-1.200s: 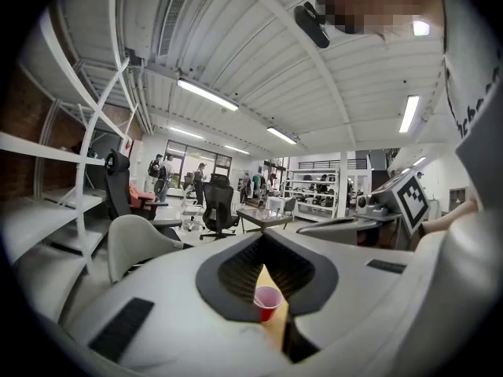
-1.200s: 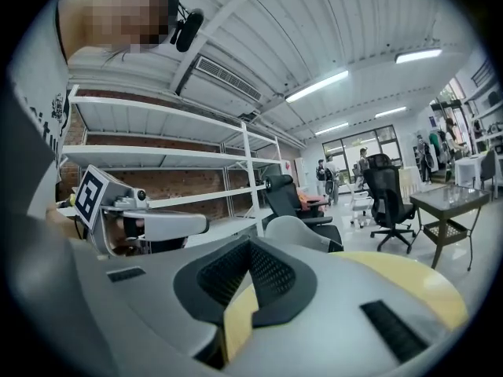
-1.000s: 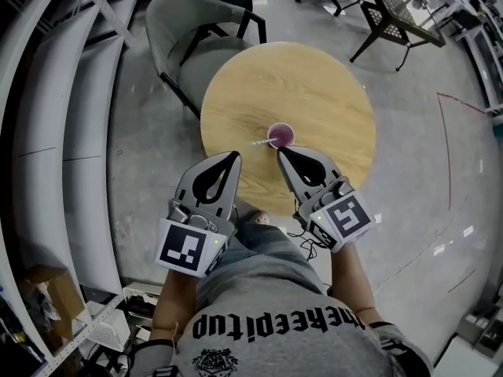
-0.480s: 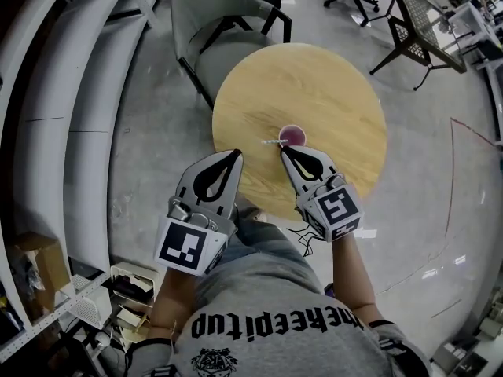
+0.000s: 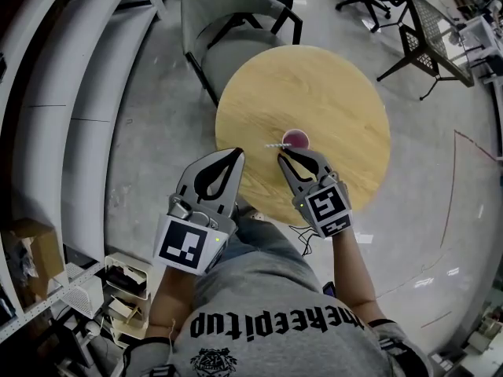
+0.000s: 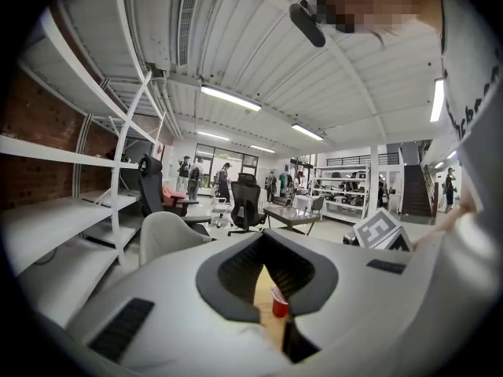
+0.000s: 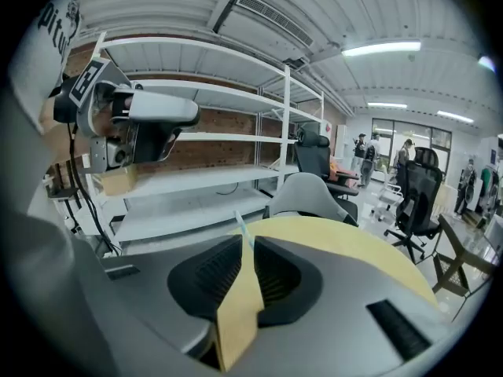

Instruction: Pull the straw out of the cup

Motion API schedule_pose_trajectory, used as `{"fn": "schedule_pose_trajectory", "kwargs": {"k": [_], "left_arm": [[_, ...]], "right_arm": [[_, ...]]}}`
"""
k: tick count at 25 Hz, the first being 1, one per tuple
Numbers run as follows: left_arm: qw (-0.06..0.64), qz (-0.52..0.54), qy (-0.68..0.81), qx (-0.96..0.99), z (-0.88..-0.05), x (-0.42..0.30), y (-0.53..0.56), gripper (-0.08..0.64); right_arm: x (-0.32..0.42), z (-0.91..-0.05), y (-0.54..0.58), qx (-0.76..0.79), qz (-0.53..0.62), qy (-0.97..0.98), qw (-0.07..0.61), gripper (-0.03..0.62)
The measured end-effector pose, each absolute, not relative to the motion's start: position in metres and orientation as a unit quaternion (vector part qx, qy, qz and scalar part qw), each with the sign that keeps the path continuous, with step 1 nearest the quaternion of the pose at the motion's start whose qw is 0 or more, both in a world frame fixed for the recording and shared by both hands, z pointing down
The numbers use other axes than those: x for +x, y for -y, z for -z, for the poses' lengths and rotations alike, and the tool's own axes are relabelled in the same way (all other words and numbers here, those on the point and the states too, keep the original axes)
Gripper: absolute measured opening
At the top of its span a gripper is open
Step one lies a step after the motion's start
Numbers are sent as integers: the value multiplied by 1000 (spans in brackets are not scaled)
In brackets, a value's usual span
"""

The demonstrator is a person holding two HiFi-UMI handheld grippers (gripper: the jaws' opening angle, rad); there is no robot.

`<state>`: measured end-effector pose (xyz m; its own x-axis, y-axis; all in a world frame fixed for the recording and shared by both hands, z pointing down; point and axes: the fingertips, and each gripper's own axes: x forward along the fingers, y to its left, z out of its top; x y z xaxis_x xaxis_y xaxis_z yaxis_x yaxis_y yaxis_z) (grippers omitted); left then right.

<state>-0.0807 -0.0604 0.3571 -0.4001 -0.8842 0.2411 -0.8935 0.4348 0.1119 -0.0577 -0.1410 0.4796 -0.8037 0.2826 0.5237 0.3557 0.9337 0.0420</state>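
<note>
**A:** Straw (image 5: 274, 144) location?

**B:** It's in the cup (image 5: 296, 139), leaning out to the left. The cup stands on the round tabletop (image 5: 330, 85).

**A:** Right hand-held gripper (image 5: 281, 156)?

**B:** Jaws pinched narrow on the straw's free end, just beside the cup.

**A:** Left hand-held gripper (image 5: 236, 154)?

**B:** Jaws together, nothing between them. It's by the tabletop's near-left edge, apart from the cup.

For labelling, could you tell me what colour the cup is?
The cup is red; left gripper view.
</note>
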Motion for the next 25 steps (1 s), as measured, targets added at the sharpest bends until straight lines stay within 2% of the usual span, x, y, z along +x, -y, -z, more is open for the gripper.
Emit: {"fn": "schedule_pose_trajectory", "kwargs": {"k": [6,25], "left_arm": [[136,-16,841,523,-360,-88,60,25],[146,-14,856,497,-367,-109,44,25]], "right_arm": [[-67,-492,143,-183,100,937,280,97],[-85,-529,140,-191,155,915,319,95]]}}
